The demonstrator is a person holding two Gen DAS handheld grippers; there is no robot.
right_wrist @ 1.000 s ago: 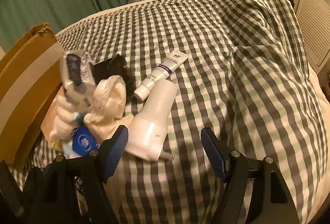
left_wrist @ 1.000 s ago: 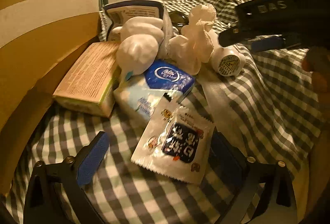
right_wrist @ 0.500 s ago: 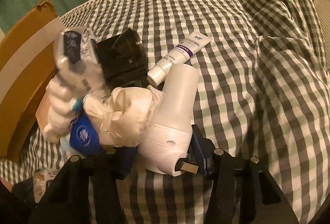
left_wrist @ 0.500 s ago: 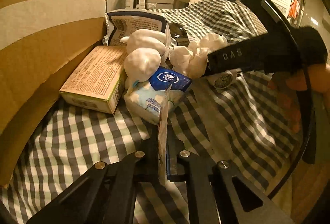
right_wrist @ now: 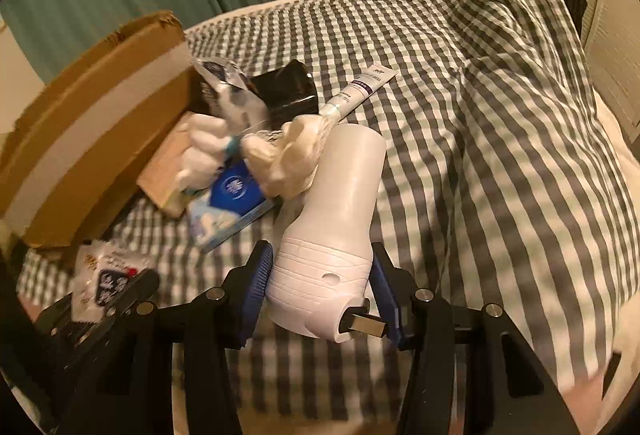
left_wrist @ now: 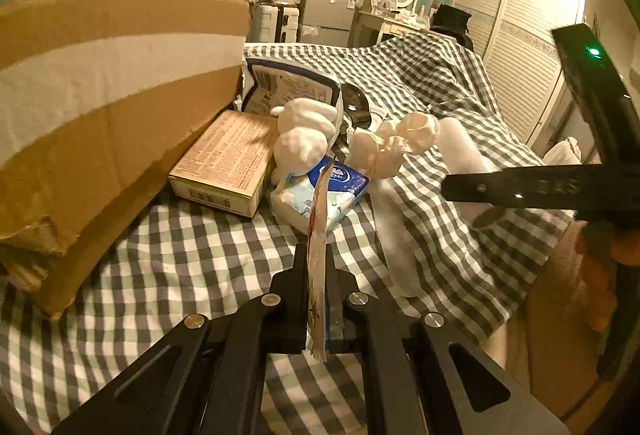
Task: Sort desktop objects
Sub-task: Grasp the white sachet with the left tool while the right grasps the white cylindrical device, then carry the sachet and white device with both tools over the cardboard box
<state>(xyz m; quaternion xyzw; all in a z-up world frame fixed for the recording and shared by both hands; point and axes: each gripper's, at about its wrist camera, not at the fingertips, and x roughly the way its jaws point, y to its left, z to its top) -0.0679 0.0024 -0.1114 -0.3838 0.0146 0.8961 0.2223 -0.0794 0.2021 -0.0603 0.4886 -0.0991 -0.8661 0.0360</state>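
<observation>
White bottle [right_wrist: 334, 235] — between clamped right gripper [right_wrist: 320, 291].

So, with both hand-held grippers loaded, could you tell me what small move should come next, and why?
Probably carry the flat white snack sachet leftward toward the brown cardboard box. The left hand-held gripper is shut on it, clear of the pile, and the right hand-held gripper already clamps the white plastic bottle-shaped device.

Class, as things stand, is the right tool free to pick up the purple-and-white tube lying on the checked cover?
Probably not: the right tool is shut on the white plastic bottle, which also lies between it and the tube.
</observation>
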